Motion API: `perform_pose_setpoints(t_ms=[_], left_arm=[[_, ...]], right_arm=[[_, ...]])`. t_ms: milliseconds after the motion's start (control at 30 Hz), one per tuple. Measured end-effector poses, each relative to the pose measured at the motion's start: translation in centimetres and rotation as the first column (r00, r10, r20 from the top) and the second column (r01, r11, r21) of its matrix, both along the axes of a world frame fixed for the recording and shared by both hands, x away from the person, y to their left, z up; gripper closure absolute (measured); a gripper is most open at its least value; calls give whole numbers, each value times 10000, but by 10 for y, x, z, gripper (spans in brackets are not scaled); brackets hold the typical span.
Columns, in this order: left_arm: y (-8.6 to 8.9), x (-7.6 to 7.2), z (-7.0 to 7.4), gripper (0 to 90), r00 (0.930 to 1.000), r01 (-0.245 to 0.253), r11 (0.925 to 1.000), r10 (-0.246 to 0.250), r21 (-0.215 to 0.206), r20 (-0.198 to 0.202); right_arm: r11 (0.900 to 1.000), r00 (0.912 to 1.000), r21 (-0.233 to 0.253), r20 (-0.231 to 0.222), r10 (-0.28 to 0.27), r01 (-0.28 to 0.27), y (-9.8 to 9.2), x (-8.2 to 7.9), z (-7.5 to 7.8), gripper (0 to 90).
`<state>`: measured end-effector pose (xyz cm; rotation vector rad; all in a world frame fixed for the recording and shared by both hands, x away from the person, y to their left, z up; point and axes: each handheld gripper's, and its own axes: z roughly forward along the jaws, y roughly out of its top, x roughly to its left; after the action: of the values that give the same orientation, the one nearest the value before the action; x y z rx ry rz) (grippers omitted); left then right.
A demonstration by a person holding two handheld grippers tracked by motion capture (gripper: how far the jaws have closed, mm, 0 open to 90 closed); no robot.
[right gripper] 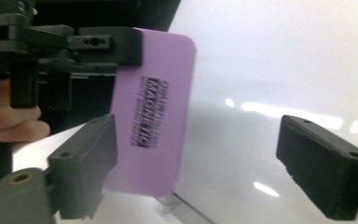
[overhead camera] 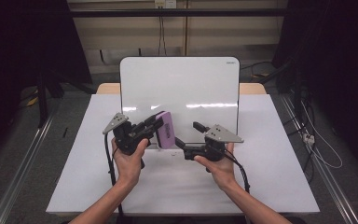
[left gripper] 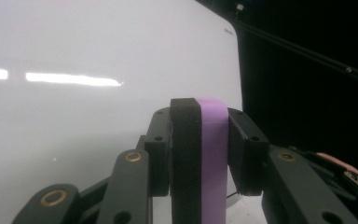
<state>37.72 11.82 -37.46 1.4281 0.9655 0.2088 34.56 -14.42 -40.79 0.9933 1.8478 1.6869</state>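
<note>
Currently left gripper [overhead camera: 159,125] clamps the purple magnetic eraser [overhead camera: 166,130] edge-on, held at the whiteboard [overhead camera: 182,84] lower face. Right gripper [overhead camera: 186,135] jaws wide apart, holding nothing, just beside the eraser.

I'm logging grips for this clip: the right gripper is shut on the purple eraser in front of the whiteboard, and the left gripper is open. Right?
Sides swapped. The left gripper is shut on the purple eraser, as the left gripper view shows; the right gripper is open. The whiteboard part holds.

Eraser [left gripper: 199,163]: my left gripper's view cuts off its lower end. Small print [right gripper: 150,112] on it: blurred, mostly unreadable.
</note>
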Motion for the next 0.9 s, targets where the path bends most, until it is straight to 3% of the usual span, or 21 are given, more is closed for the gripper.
perform_pose_setpoints(t_ms=[133,233,300,400,500,567,800,900], left_arm=[[5,0,3,645,9999,-91,9980,85,619,88],[8,-1,4,646,9997,-175,9952,159,965,173],[8,-2,6,645,9992,-197,9889,143,1471,377],[10,-2,7,646,9990,-195,9826,119,1847,421],[12,-3,9,646,9979,-280,9713,134,2361,635],[14,-3,11,647,9976,-275,9687,111,2467,678],[20,-9,12,647,9947,-409,9399,62,3389,1028],[23,-12,12,647,9911,-498,9212,-22,3859,1331]], right_arm=[[9981,9992,-481,-80,-385,381,-8,1,-3,72],[9967,9973,-565,-420,-603,579,-15,1,-6,71],[9951,9963,-757,-531,-673,631,-19,0,-8,63],[9921,9944,-961,-610,-866,805,-28,-3,-11,60],[9884,9914,-1086,-644,-1137,1063,-40,-5,-13,58],[9860,9887,-1130,-727,-1313,1227,-48,-7,-13,58],[9734,9786,-1453,-790,-1898,1770,-68,-15,-18,61],[9675,9757,-1616,-696,-2076,1944,-78,-19,-18,61]])
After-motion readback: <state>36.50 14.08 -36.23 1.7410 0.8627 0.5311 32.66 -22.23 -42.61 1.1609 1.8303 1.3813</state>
